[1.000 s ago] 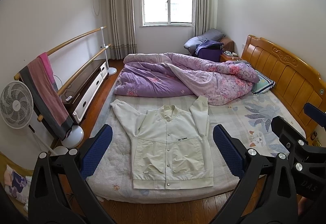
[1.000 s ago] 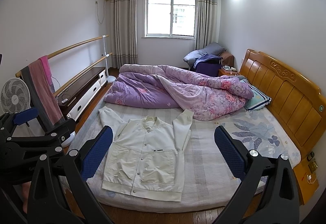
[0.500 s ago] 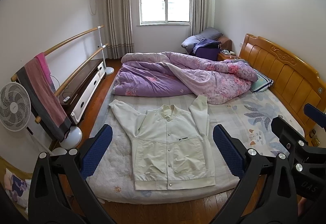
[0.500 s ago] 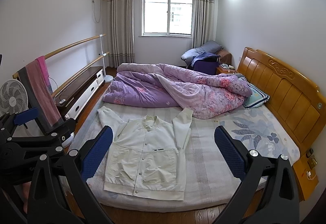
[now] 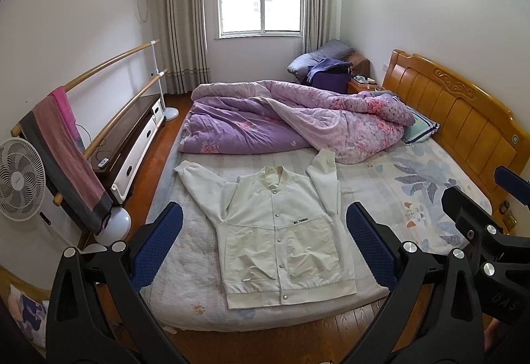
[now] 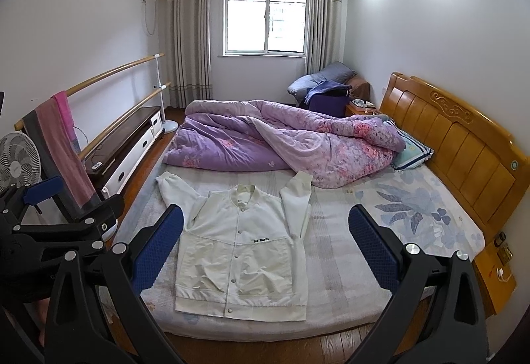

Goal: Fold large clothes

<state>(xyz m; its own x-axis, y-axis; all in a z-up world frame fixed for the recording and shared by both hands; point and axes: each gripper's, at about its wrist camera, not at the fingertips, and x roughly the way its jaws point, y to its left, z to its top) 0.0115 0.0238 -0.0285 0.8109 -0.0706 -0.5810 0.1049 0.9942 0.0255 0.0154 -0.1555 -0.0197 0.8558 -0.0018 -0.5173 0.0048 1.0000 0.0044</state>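
Note:
A white button-up jacket [image 5: 278, 231] [image 6: 241, 251] lies flat, front up, on the near part of the bed [image 5: 414, 198] [image 6: 347, 264]. Its left sleeve angles out; its right sleeve is bent up toward the quilt. My left gripper [image 5: 263, 241] hovers well above and short of the jacket, blue pads wide apart, nothing between them. My right gripper [image 6: 265, 246] is likewise open and empty, held beside the left one; the left view shows it at the right edge.
A rumpled purple quilt [image 5: 291, 122] covers the far half of the bed. A wooden headboard [image 5: 463, 112] runs along the right. On the left stand a fan [image 5: 20, 178], wooden bars with a hung towel [image 5: 63, 151] and a low cabinet [image 5: 132, 135]. Wooden floor [image 5: 298, 337] lies before the bed.
Both cameras have shifted slightly, so the jacket sits a little lower in view. Both grippers stay open; the jacket has not moved.

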